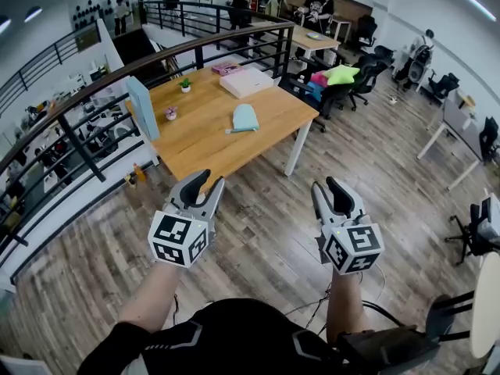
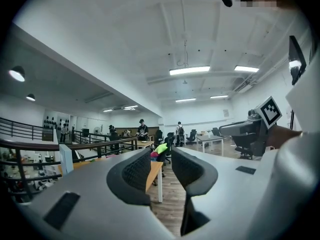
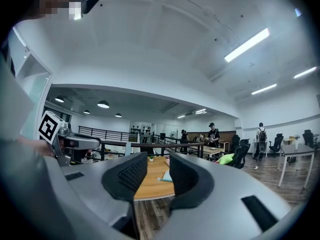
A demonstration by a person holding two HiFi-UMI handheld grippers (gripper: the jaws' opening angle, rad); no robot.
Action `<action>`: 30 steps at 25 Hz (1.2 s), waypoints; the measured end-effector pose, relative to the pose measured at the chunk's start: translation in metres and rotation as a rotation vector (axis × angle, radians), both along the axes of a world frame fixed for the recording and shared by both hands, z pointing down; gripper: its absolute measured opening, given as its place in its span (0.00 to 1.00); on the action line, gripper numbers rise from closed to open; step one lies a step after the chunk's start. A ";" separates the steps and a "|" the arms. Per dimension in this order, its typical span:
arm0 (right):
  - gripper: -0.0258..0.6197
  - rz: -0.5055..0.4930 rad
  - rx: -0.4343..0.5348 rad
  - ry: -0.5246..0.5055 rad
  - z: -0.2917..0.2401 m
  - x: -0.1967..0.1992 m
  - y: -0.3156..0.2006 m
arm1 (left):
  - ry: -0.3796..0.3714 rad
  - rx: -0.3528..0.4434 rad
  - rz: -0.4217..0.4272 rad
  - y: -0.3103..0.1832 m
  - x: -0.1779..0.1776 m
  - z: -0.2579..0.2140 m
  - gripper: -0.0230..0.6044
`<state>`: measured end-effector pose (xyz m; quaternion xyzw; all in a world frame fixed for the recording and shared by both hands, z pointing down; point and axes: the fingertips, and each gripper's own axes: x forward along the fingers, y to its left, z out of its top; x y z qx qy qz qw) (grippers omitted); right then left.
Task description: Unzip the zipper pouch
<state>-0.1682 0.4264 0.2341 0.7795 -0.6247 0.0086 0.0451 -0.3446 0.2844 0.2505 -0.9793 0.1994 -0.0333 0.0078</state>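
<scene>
Left claw (image 1: 209, 180) and right claw (image 1: 326, 184) hung level, jaws half apart, gripping nothing, because the pale-blue fabric zipper pouch (image 1: 245, 118) lay well ahead of them on the light wooden table (image 1: 203, 135), unreached.

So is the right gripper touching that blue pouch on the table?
Apart. The head view shows the pouch on the table, floor between it and the right gripper.

No legible text anywhere; only square marker patterns on gripper cubes.
</scene>
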 end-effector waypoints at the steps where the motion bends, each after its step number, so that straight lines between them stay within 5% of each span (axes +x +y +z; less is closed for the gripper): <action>1: 0.29 -0.003 0.000 -0.004 0.000 0.000 0.000 | 0.003 -0.002 0.005 0.000 0.000 0.000 0.27; 6: 0.40 -0.013 -0.002 -0.015 0.005 0.002 0.000 | 0.019 -0.022 -0.001 0.000 0.000 0.003 0.39; 30: 0.46 -0.068 0.000 -0.063 0.033 0.093 0.022 | -0.024 0.016 -0.021 0.028 0.092 0.020 0.39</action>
